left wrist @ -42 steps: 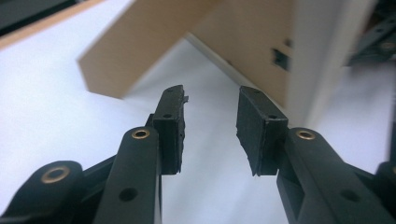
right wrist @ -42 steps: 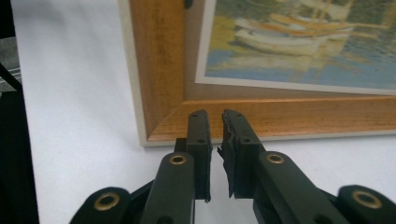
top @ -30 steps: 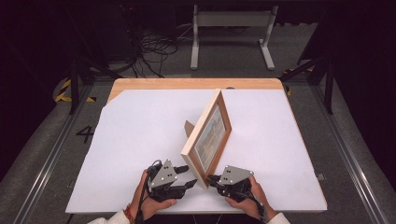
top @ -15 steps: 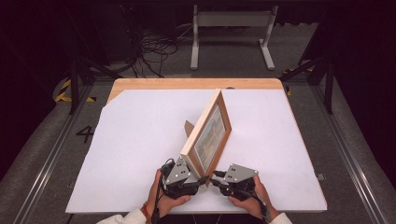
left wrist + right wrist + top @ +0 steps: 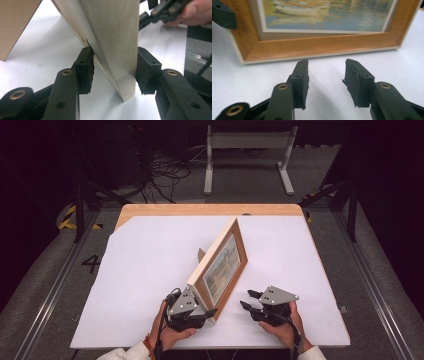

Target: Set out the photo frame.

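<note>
The picture frame point(image 5: 220, 270) is stood up near the front middle of the white surface point(image 5: 145, 270), propped on its back stand point(image 5: 201, 255) and angled so the painted side faces the right; the near lower corner of it is what's being worked on.

The left gripper point(image 5: 210, 312) is set on that near corner; in the left gripper view the pale wooden edge point(image 5: 117, 50) is straddled by the jaws, which have just been closing; the right-hand pad looks pressed flat to the wood, the other pad is touched only at its top corner by the slanted back edge, so a grip seems to be there but not a full one, hard to call for sure.

The right gripper point(image 5: 249, 300) is held just beside the frame's front, apart from it; its jaws have just been opening and nothing is between them; in the right gripper view the orange-brown moulding point(image 5: 322, 47) is seen ahead of the pads with bare surface in the gap.

So the step in hand looks like a handover or steadying: frame pinned by the left, right just let go; next, probably, the left clamp needs to be firmed up before anything is lifted or turned, and the right should be brought back onto another edge so the frame isn't tipped off its stand.
</note>
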The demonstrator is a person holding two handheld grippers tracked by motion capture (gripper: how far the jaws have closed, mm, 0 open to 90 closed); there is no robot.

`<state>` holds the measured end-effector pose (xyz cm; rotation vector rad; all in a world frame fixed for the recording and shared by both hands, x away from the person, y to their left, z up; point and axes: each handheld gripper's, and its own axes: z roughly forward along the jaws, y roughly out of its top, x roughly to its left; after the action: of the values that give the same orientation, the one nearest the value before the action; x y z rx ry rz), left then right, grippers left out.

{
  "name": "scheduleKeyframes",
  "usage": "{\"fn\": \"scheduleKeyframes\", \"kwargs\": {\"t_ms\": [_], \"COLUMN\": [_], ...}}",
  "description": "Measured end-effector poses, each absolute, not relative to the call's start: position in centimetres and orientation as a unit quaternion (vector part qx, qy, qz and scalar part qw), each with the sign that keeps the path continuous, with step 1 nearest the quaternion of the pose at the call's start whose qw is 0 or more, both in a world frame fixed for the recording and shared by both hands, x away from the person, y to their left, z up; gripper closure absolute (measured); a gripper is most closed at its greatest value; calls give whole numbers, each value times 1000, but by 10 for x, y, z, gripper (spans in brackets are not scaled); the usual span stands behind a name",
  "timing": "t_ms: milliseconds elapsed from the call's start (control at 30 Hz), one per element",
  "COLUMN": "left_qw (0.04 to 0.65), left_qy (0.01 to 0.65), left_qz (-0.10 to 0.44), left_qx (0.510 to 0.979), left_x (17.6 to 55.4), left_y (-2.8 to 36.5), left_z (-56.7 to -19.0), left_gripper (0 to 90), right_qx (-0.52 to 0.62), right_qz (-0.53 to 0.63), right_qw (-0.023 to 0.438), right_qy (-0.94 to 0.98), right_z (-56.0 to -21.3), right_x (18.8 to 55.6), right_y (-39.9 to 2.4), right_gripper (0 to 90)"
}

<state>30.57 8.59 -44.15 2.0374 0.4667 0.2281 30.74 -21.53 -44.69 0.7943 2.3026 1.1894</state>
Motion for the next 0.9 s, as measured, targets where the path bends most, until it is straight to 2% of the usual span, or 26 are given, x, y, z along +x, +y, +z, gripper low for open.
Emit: {"fn": "scheduleKeyframes", "kwargs": {"t_ms": [200,500,733,800,900], "left_qw": [489,480,473,472,472], "left_qy": [168,162,173,178,186], "left_qz": [62,63,77,83,86], "left_qx": [854,860,860,860,857], "left_x": [312,312,313,312,310], "left_y": [110,129,141,144,145], "left_z": [-439,-437,-436,-435,-436], "left_gripper": [564,591,535,527,518], "right_qx": [292,302,309,310,318], "right_qz": [428,433,436,446,445], "right_qw": [219,223,217,201,206], "right_qy": [827,819,817,815,812], "right_z": [-445,-441,-434,-432,-429], "right_x": [311,324,339,346,355], "right_y": [-218,-220,-223,-225,-225], "right_gripper": [514,471,391,363,336]}}
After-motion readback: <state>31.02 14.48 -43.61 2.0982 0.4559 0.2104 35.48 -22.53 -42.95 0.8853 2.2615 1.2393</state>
